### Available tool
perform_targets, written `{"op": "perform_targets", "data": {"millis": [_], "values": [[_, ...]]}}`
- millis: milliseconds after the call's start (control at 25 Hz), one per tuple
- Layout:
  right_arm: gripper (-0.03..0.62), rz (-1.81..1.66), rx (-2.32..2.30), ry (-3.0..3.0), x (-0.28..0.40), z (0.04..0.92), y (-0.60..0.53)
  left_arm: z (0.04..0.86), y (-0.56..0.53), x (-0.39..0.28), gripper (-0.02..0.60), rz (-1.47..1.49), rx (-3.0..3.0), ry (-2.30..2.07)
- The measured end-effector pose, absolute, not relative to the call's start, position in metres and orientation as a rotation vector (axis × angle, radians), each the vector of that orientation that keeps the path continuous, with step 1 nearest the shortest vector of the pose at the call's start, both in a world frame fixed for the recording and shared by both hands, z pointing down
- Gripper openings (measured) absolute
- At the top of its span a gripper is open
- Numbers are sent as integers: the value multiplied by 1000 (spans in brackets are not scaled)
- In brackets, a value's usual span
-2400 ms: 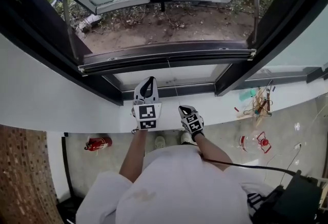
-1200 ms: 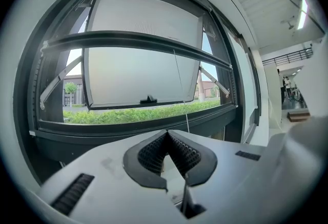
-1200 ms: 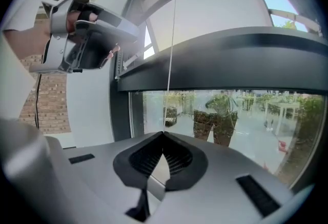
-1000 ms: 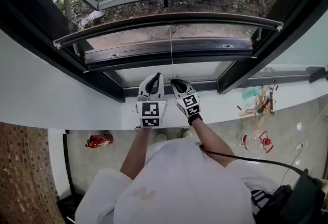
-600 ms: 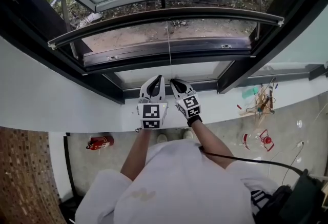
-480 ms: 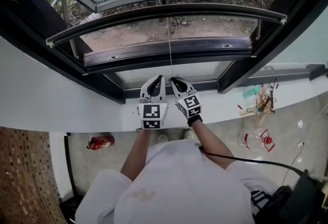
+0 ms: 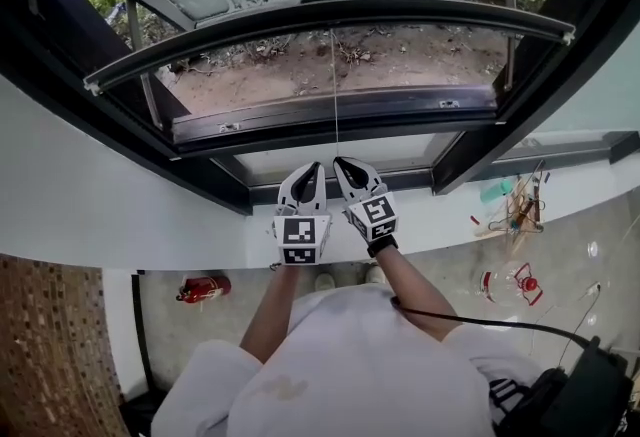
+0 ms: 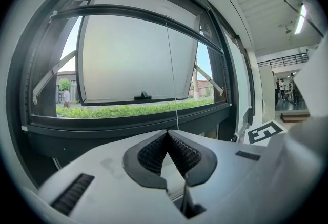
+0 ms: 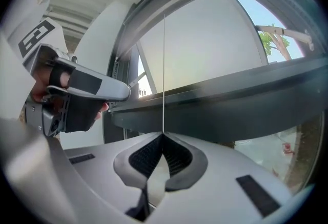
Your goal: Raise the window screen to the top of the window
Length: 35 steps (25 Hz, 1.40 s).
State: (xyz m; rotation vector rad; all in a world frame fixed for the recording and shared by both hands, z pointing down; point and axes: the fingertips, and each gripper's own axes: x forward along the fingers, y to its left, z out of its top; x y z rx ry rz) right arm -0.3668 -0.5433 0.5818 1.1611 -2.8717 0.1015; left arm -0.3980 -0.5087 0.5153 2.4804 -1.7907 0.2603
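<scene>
Fingers (image 9: 147,159) on my right gripper (image 7: 341,163) are pinching the thin cord (image 7: 334,95). My left gripper (image 7: 313,167) is closed too, just beside it (whether it is nipping the cord, I cannot tell). The screen bar (image 7: 440,11) is hanging high in the window frame (image 7: 330,110), short of the top. I am worrying about the cord slipping through so narrow a pinch and the bar dropping, or a sideways tug jamming it.
</scene>
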Motion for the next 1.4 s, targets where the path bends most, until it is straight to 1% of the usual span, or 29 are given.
{"op": "perform_targets", "data": {"millis": [320, 640, 960, 1400], "values": [[2, 131, 1187, -2936, -364, 567, -552, 519, -515, -400, 2, 257, 2474, -1788], [2, -43, 1191, -3032, -371, 505, -558, 515, -528, -397, 2, 235, 2481, -1796], [2, -134, 1198, -3084, -371, 470, -561, 513, -542, -404, 2, 191, 2458, -1805], [2, -226, 1191, -3151, -371, 435, -562, 470, -550, -417, 2, 35, 2493, -1849]]}}
